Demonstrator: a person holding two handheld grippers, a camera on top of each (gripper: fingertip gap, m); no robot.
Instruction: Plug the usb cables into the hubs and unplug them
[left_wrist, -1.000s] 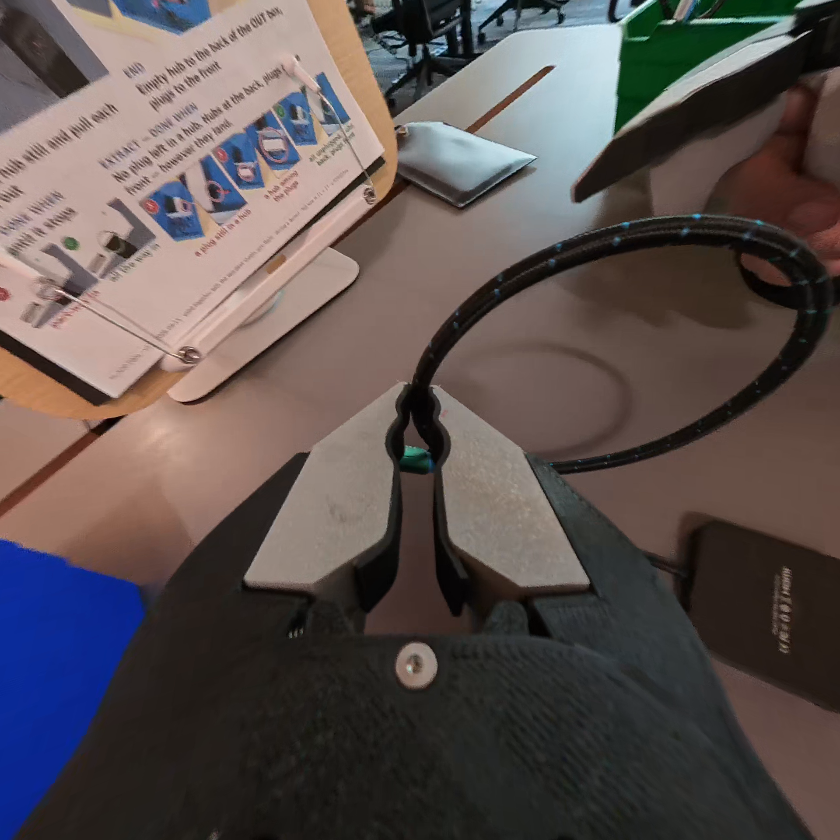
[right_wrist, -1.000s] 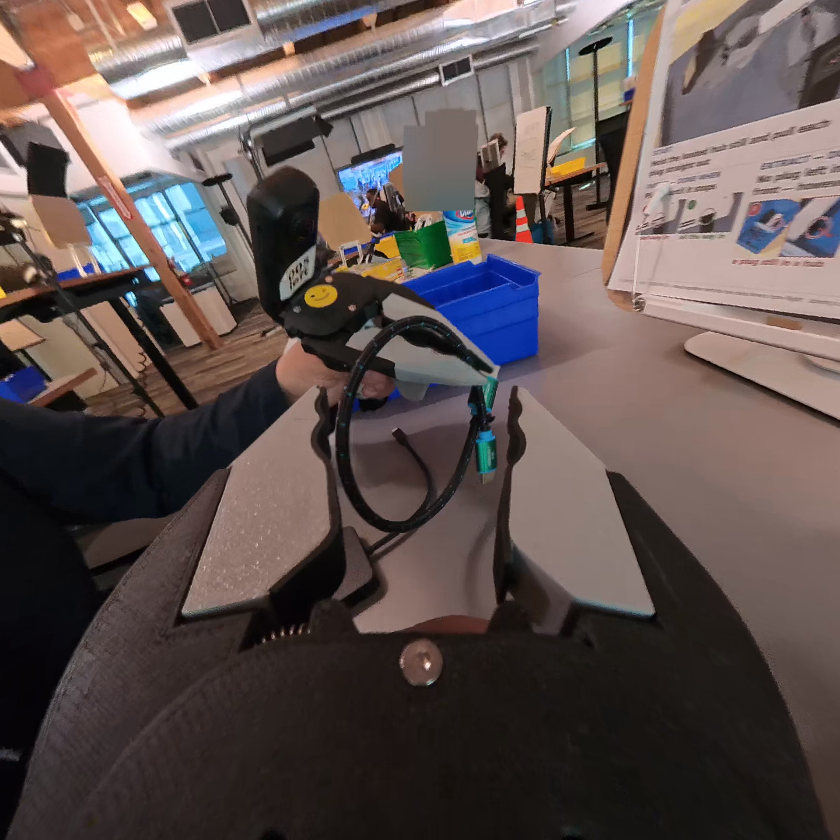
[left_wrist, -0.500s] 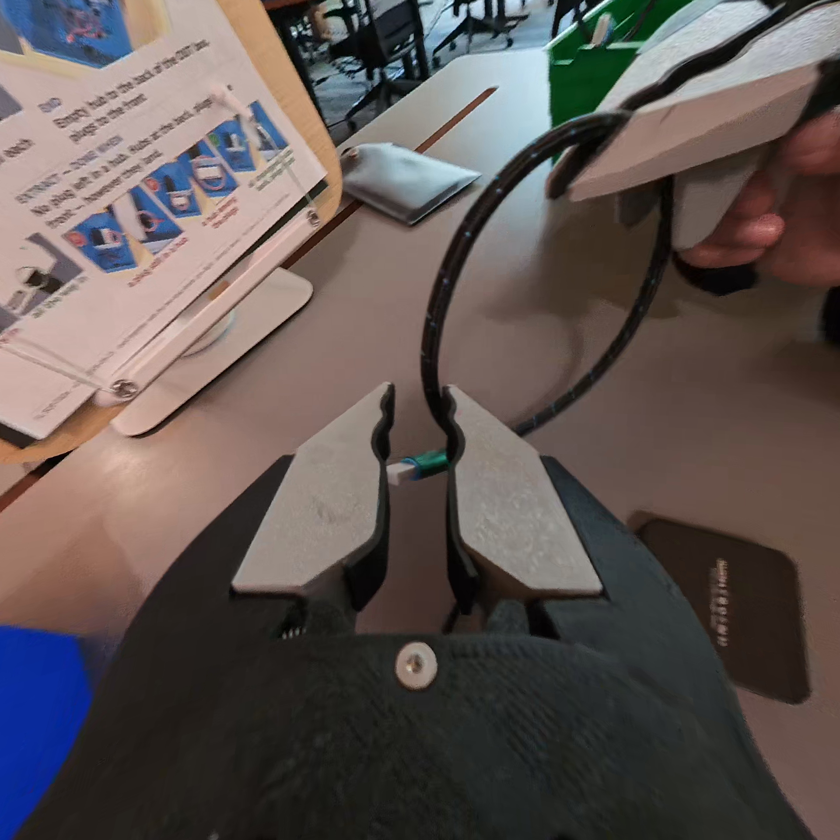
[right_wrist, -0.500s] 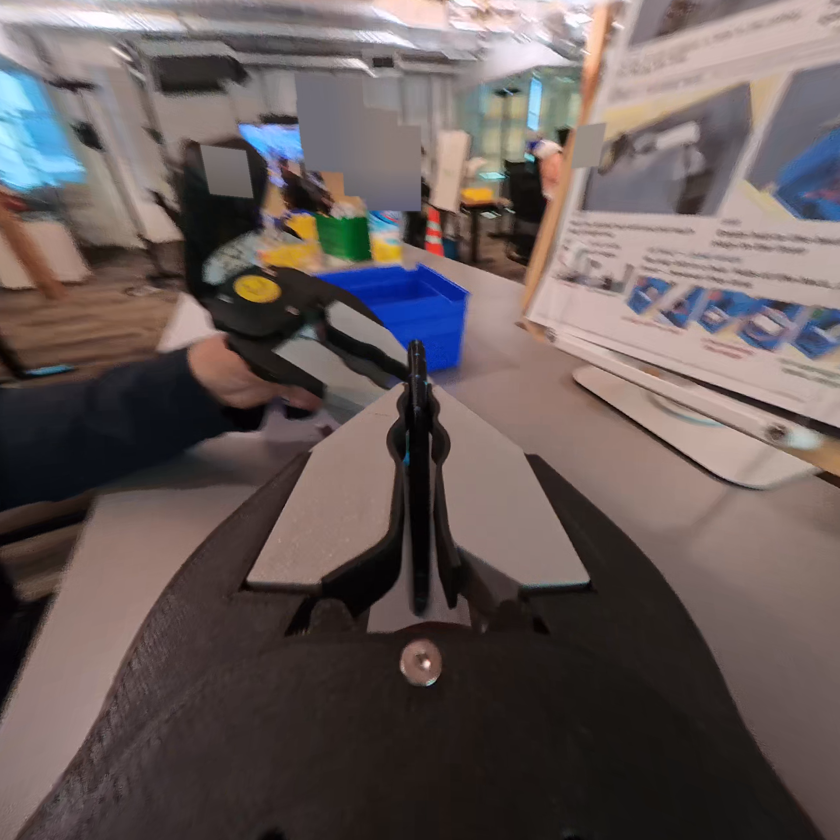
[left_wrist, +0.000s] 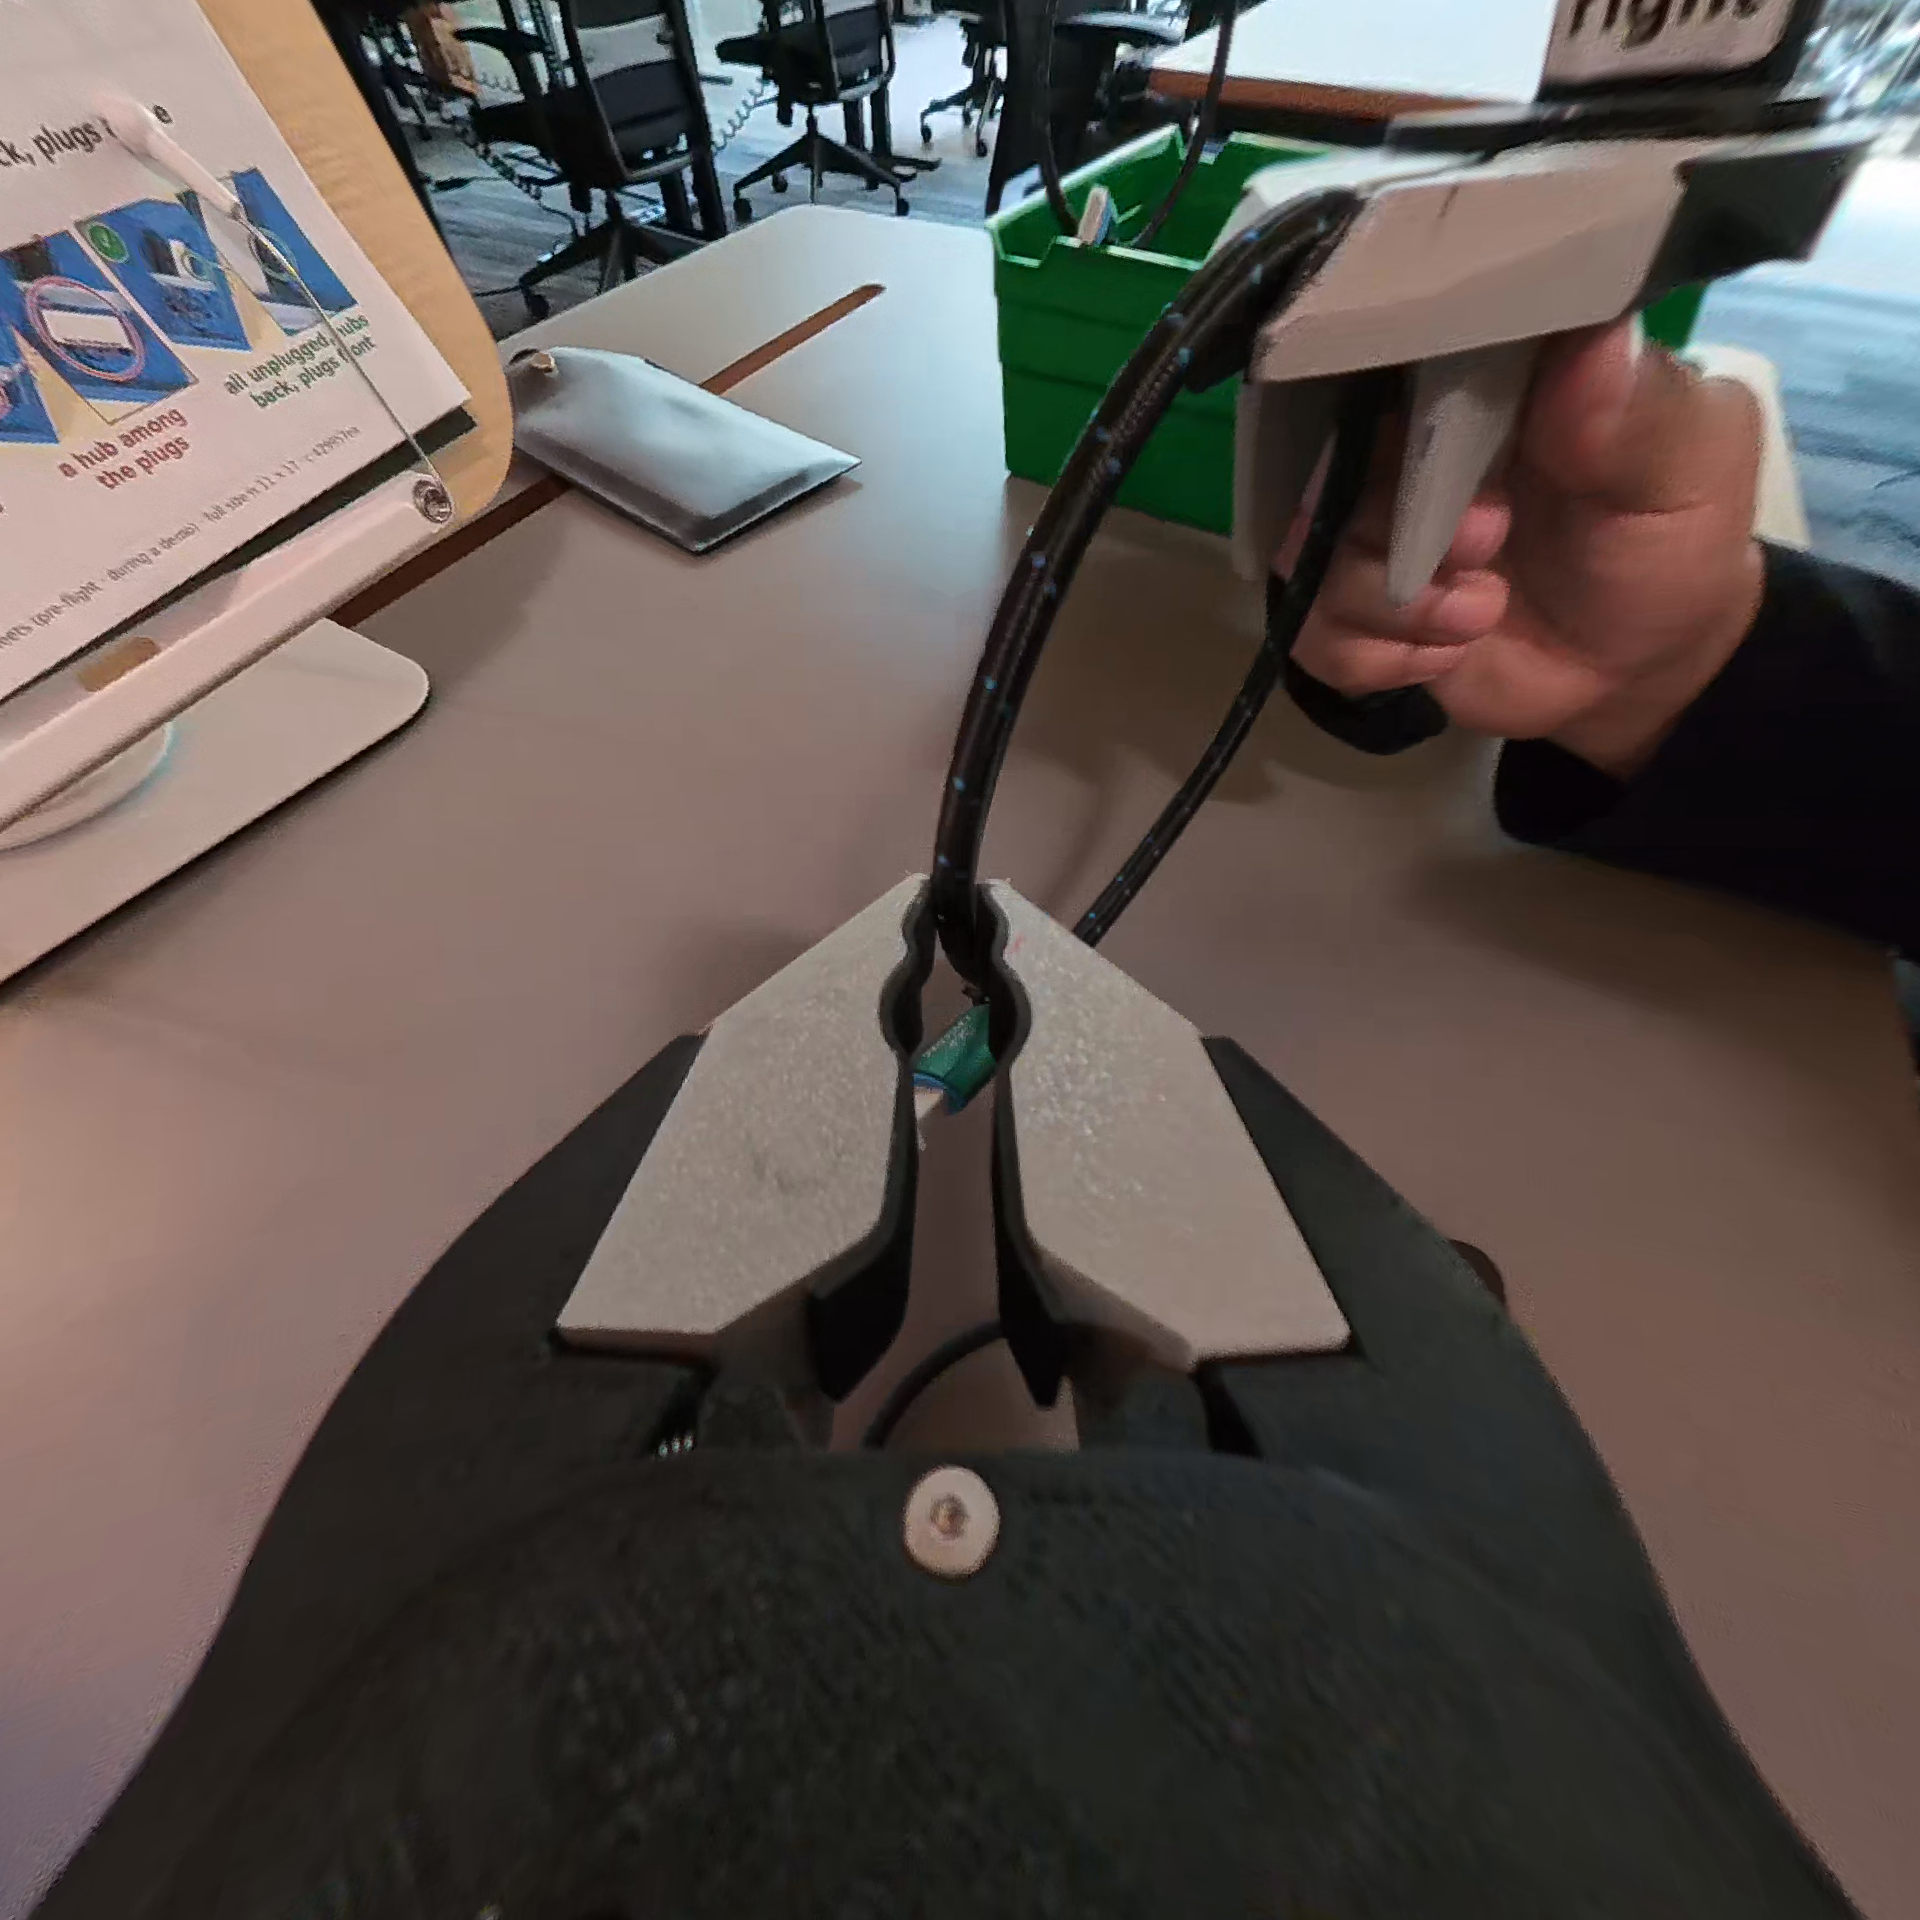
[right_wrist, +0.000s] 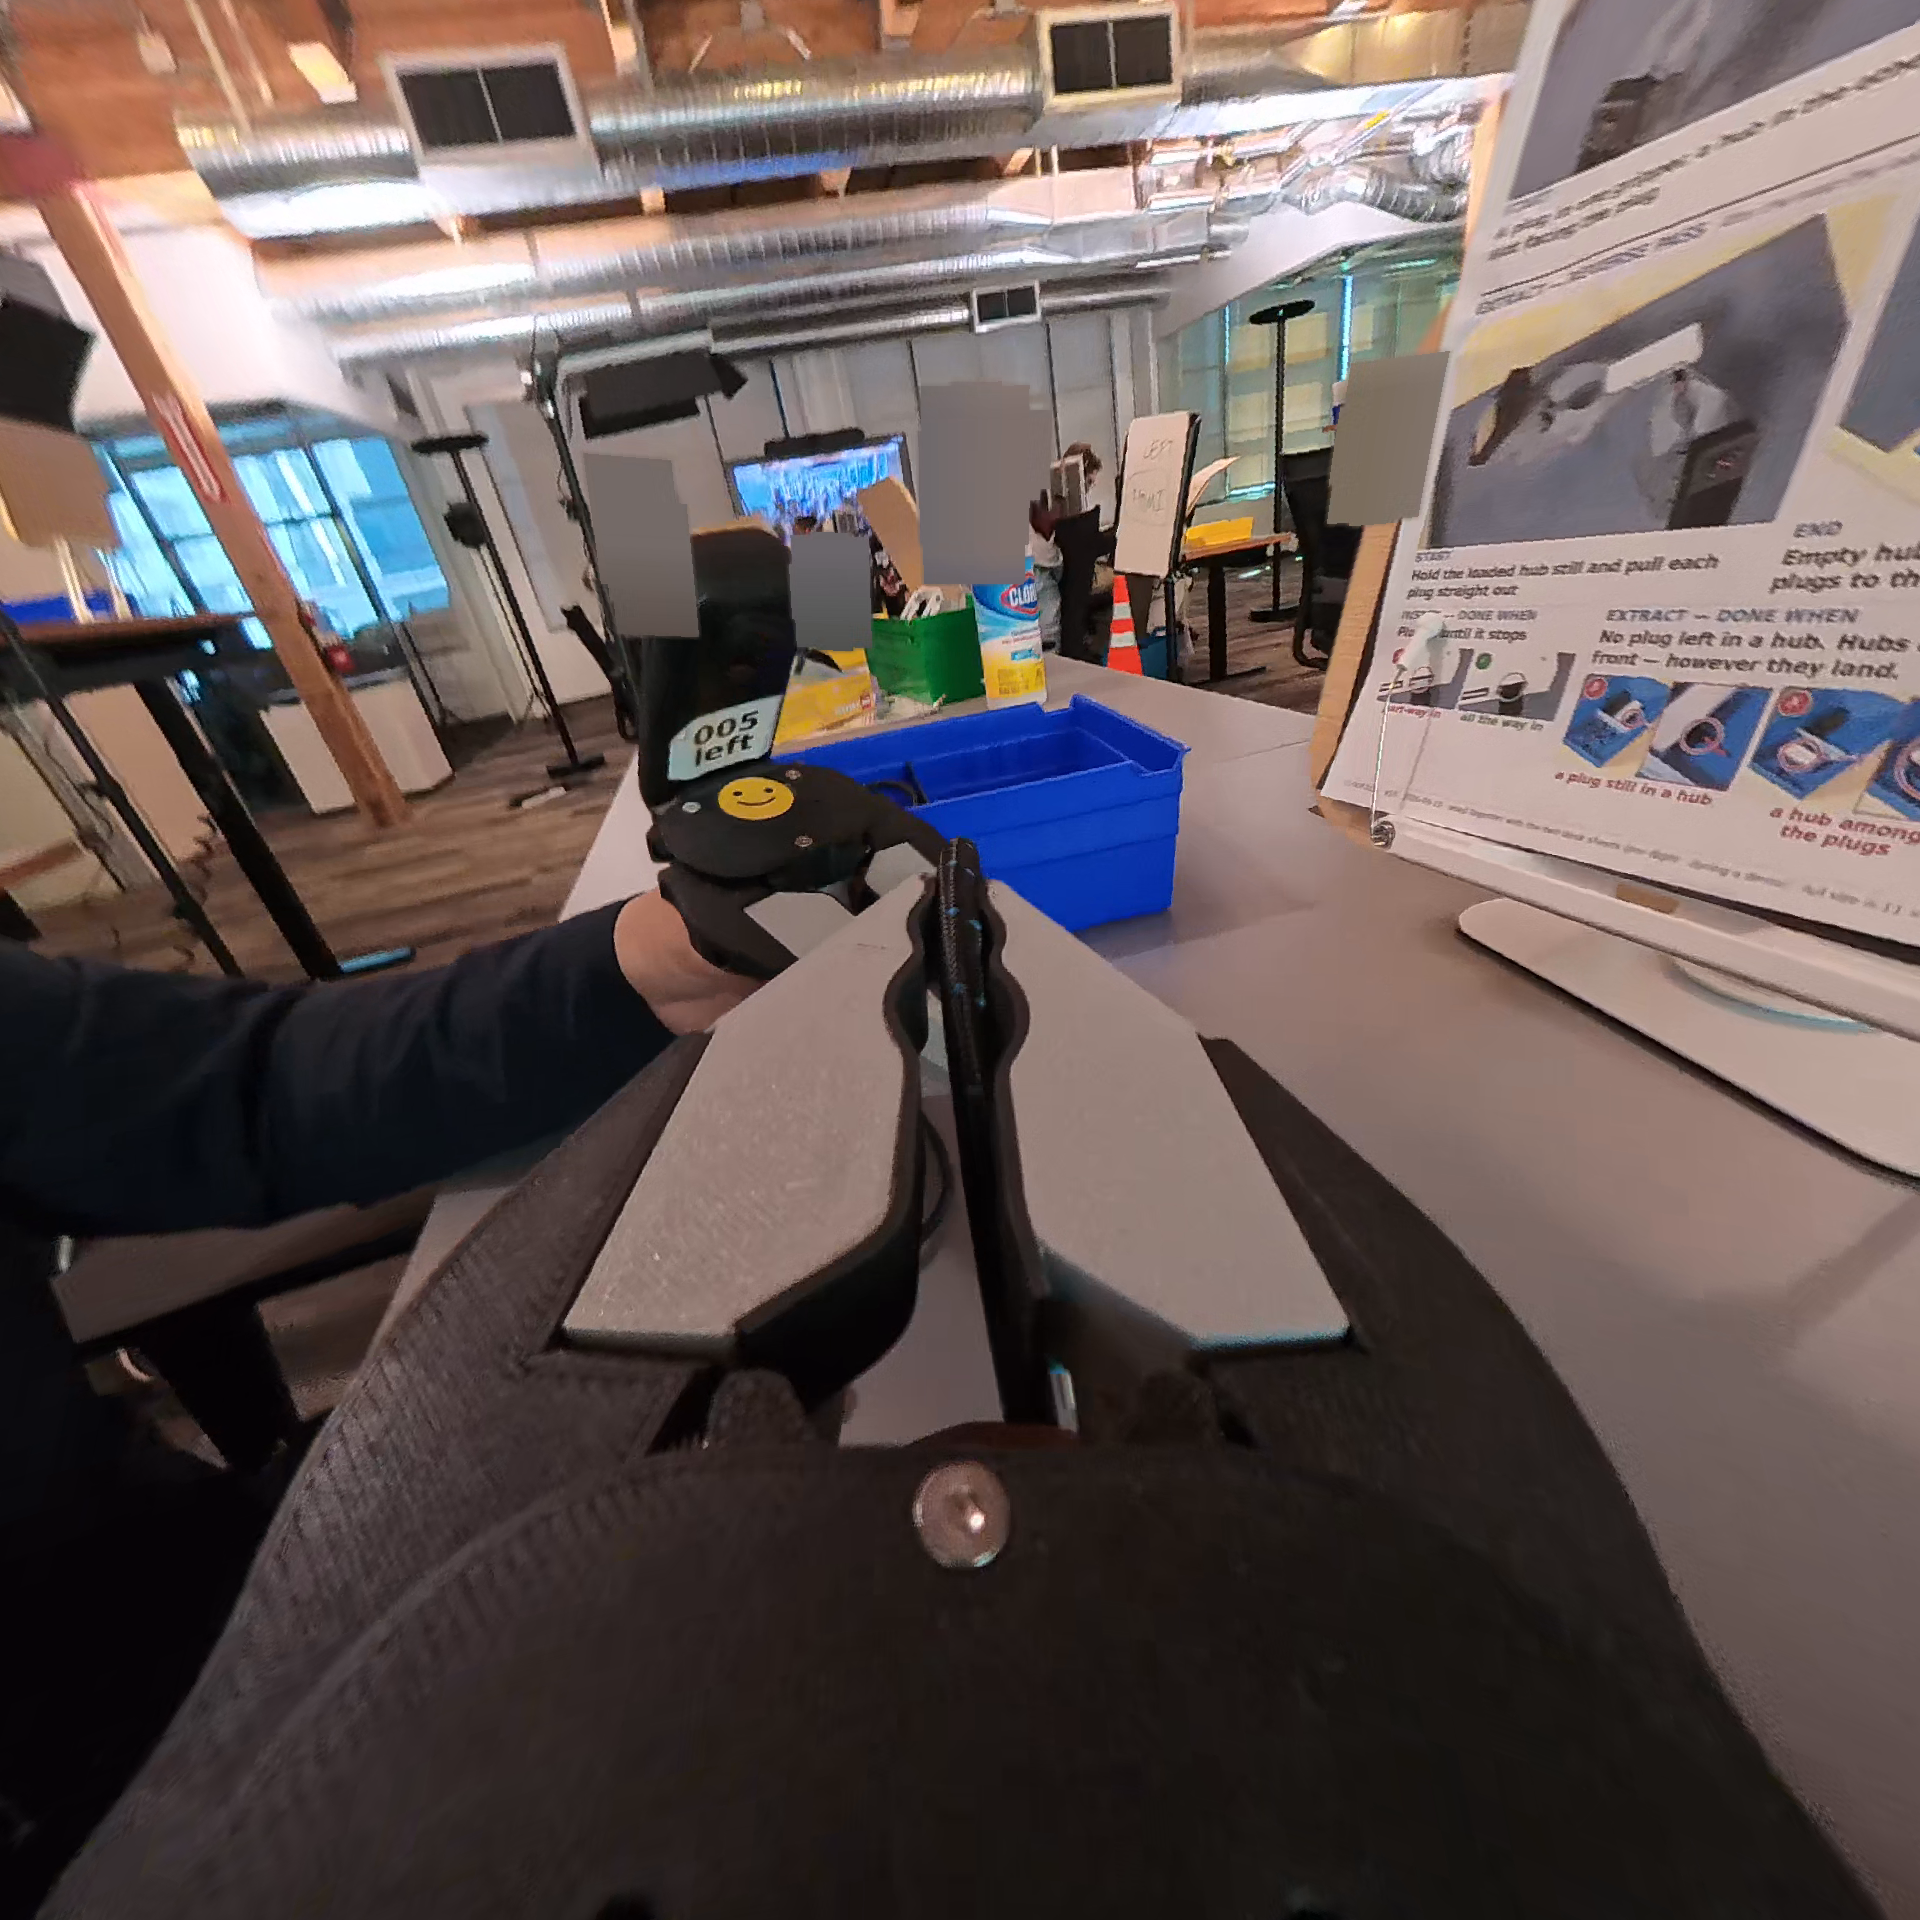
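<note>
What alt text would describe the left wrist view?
The left hand-held gripper is shut on a black braided cable, which arcs up to the right hand-held gripper, above a grey table near a green plastic bin.

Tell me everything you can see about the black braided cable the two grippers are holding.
The cable is black, braided, flecked with blue. The left gripper is shut on it near a teal plug sitting between the fingers. From there it arcs up clear of the grey table to the right gripper, which is also shut on it; the right wrist view shows it running lengthwise between those fingers. A thinner strand drops back below the person's hand.
</note>
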